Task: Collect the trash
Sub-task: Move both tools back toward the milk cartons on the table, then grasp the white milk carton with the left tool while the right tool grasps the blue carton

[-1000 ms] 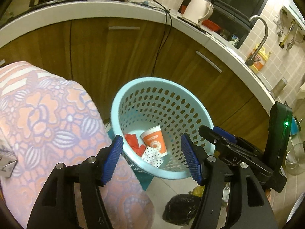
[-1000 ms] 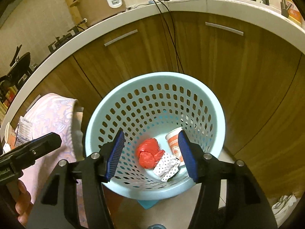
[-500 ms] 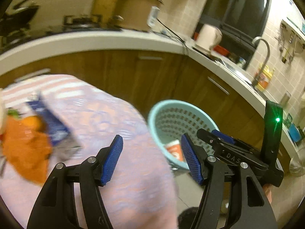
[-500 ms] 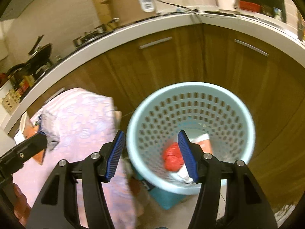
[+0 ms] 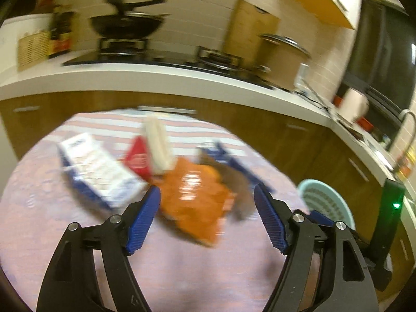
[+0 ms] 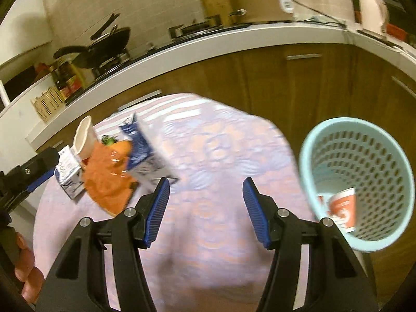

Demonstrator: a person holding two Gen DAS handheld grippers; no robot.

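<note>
Trash heaped on bench (image 5: 182,273) w/ pink floral cloth, spread ahead of left jaws. L to R in left wrist view: white/blue carton (image 5: 97,169) lying flat, ahead-left of jaws; red wrapper (image 5: 137,158) + pale cup (image 5: 157,145) further ahead, touching; orange snack bag (image 5: 197,195) dead ahead between the blue pads; dark blue wrapper (image 5: 228,161) ahead-right, partly under the orange bag; teal basket (image 5: 322,202) off far right, beyond bench edge. All motion-blurred.

Left gripper (image 5: 206,221): jaws spread wide, holding nothing. Right gripper (image 6: 205,213): same, gaping, empty, over bare cloth; pile well ahead-left of it, basket (image 6: 306,156) to its right w/ orange paper cup (image 6: 343,208) inside.

Step, prob.: reaching for next piece, left side leading. Next move likely needs left jaws lowered onto orange bag, pinching a raised fold, not the flat face; thin crinkly film, apt to slip or drag the wrapper under it. Then carry over to basket rim.

Vs 1 s ago: both cams then aimed down into basket (cup, red scrap, dotted paper at bottom), no pile visible. Since swung left to bench; basket shifted to right edge of both views. Jaw opening unchanged.
</note>
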